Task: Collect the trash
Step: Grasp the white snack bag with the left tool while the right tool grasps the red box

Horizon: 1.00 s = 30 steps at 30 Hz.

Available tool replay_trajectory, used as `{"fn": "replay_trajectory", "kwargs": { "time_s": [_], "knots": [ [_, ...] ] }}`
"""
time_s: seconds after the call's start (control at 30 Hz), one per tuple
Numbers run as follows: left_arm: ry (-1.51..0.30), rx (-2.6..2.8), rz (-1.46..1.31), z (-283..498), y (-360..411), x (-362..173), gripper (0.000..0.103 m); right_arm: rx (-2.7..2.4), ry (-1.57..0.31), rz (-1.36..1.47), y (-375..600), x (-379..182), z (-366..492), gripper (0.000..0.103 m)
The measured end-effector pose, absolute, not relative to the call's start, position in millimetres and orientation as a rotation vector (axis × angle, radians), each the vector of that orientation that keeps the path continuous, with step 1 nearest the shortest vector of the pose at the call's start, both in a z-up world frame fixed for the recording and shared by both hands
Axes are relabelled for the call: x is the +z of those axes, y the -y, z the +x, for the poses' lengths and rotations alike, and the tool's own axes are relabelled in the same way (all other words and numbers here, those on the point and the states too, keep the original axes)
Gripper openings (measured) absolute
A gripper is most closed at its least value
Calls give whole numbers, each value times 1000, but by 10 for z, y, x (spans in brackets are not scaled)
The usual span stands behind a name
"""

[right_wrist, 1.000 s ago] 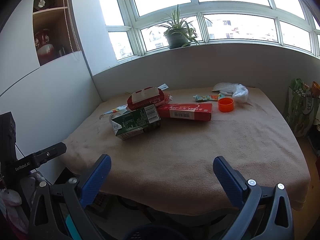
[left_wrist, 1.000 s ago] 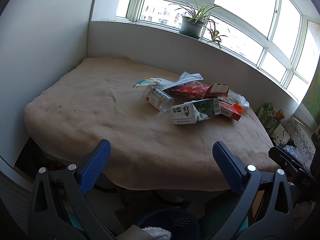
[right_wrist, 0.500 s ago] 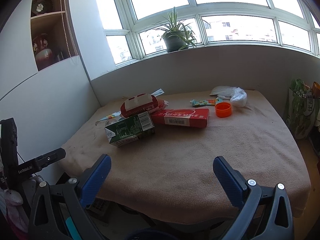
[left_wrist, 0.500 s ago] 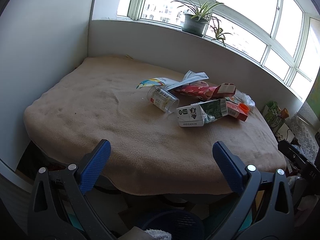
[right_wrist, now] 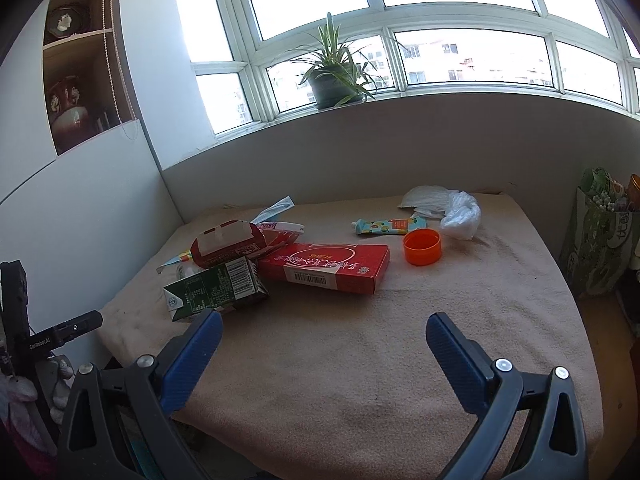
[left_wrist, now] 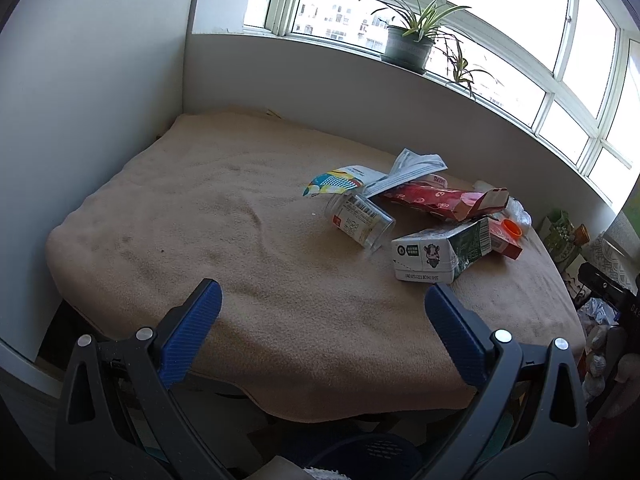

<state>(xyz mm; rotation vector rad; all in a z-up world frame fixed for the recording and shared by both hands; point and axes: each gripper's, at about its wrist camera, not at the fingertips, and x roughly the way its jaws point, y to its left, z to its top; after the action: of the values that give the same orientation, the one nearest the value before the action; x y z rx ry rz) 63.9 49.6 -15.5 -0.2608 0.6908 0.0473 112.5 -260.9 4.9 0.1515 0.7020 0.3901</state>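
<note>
Trash lies on a table under a beige cloth (left_wrist: 240, 248). A green and white milk carton (left_wrist: 436, 254) (right_wrist: 218, 286), a clear jar on its side (left_wrist: 360, 220), a red wrapper (left_wrist: 444, 200), a flat red box (right_wrist: 328, 266), an orange cap (right_wrist: 422, 246), a small tube (right_wrist: 390, 226) and a crumpled clear bag (right_wrist: 460, 216) show. My left gripper (left_wrist: 322, 320) is open and empty over the near table edge. My right gripper (right_wrist: 324, 344) is open and empty, just right of the carton.
A dark blue bin (left_wrist: 372, 456) sits on the floor below the table's near edge. A potted plant (right_wrist: 334, 80) stands on the window sill. A wall (left_wrist: 80, 100) bounds the left side. A green bag (right_wrist: 600, 232) stands to the right of the table.
Both grippers have moved forward toward the table and trash. The trash has not moved. Both stay open.
</note>
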Motion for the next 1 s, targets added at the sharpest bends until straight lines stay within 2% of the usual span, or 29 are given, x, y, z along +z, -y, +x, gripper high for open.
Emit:
{"fn": "replay_trajectory", "kwargs": {
  "time_s": [0.33, 0.6, 1.0],
  "knots": [
    [-723, -45, -185, 1167, -530, 22, 103, 500, -825, 87, 2583, -56, 1657, 103],
    [-820, -179, -143, 1882, -450, 115, 103, 614, -875, -17, 2459, -77, 2152, 103],
    [-975, -189, -152, 2699, -491, -185, 95, 812, -905, -280, 2105, -144, 2609, 103]
  ]
}}
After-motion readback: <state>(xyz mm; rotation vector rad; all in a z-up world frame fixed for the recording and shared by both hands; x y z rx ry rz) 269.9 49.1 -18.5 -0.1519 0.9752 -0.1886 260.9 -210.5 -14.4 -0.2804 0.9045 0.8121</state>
